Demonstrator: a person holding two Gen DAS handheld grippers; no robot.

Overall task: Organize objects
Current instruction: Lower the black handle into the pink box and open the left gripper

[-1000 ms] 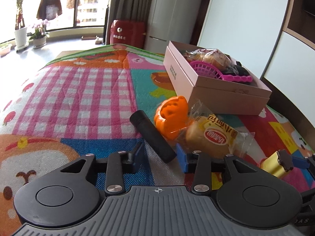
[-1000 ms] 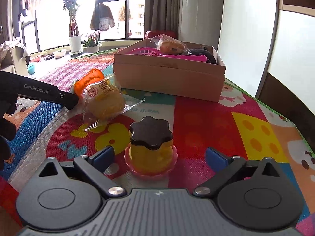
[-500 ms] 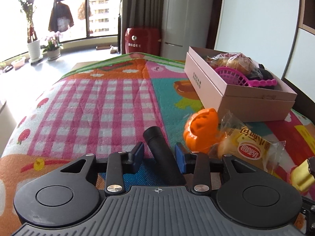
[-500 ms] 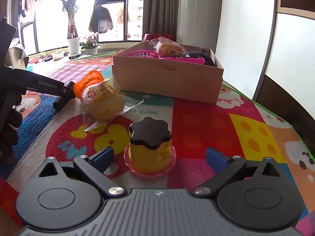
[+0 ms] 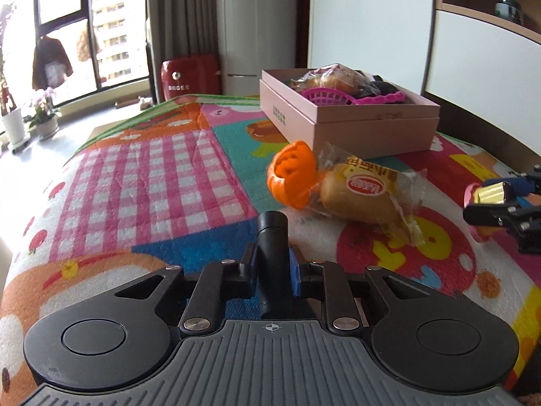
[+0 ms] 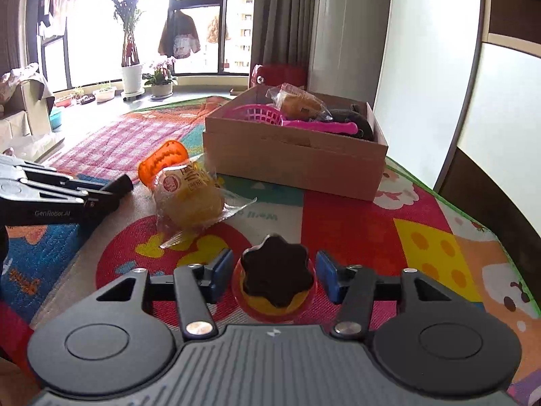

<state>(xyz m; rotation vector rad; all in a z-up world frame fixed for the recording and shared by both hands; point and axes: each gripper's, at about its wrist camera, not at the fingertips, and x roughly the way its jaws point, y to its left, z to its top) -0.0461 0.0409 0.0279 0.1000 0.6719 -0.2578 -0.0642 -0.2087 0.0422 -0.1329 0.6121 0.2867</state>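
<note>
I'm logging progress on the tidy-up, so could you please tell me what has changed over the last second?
The left tool moved onto the black cylinder and shut on it. The right tool advanced around the yellow pudding cup and narrowed, though gaps remain beside the cup. The wrapped bun, orange toy and pink box stayed put.

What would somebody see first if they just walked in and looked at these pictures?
Probably the left tongs squeezing a black tube right up front, and the right tongs, open around a yellow pudding toy with a dark wavy top. Behind them on the colourful mat sit an orange toy, a wrapped bun and a pink box already holding things.
</note>
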